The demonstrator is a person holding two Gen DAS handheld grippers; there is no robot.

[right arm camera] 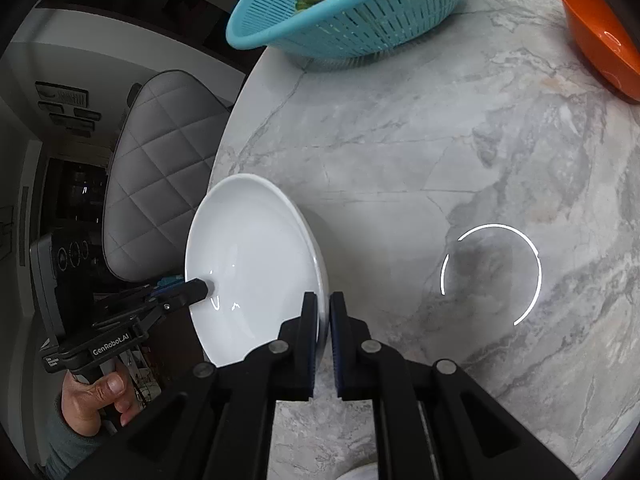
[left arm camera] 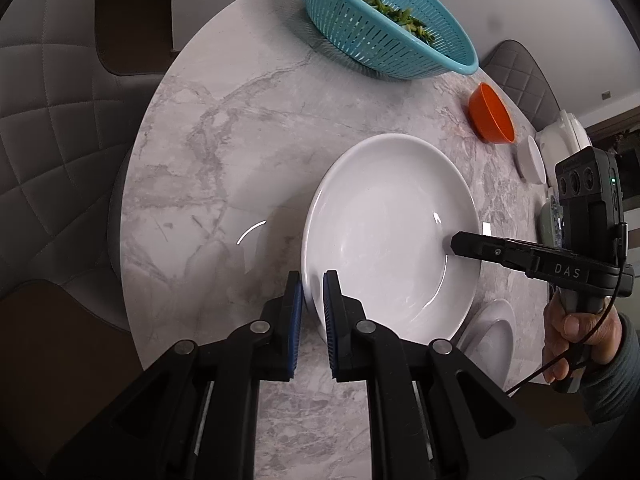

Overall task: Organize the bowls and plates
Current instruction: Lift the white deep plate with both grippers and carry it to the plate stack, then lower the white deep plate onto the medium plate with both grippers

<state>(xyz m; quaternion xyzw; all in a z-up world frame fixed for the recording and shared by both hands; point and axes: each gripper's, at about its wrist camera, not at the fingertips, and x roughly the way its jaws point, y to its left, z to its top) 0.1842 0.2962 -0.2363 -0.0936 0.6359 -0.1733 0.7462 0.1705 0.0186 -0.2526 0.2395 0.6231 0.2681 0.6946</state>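
A wide, shallow white plate [left arm camera: 384,232] hangs tilted just above the marble table [left arm camera: 224,160], gripped from both sides. My left gripper [left arm camera: 311,284] is shut on the plate's near-left rim, one pad inside and one outside. The right gripper [left arm camera: 456,246] comes in from the right and pinches the opposite rim. In the right wrist view the same plate [right arm camera: 248,264] stands on my left, my right gripper [right arm camera: 324,304] is shut on its rim, and the left gripper [right arm camera: 200,289] holds the far edge. An orange bowl [left arm camera: 491,114] sits at the table's far right.
A teal colander [left arm camera: 384,24] with green leaves stands at the back of the table. Small white dishes [left arm camera: 530,158] lie along the right edge, and another white plate [left arm camera: 494,338] lies under the held one. Quilted grey chairs [left arm camera: 44,120] surround the table. A person's hand [left arm camera: 576,340] holds the right gripper.
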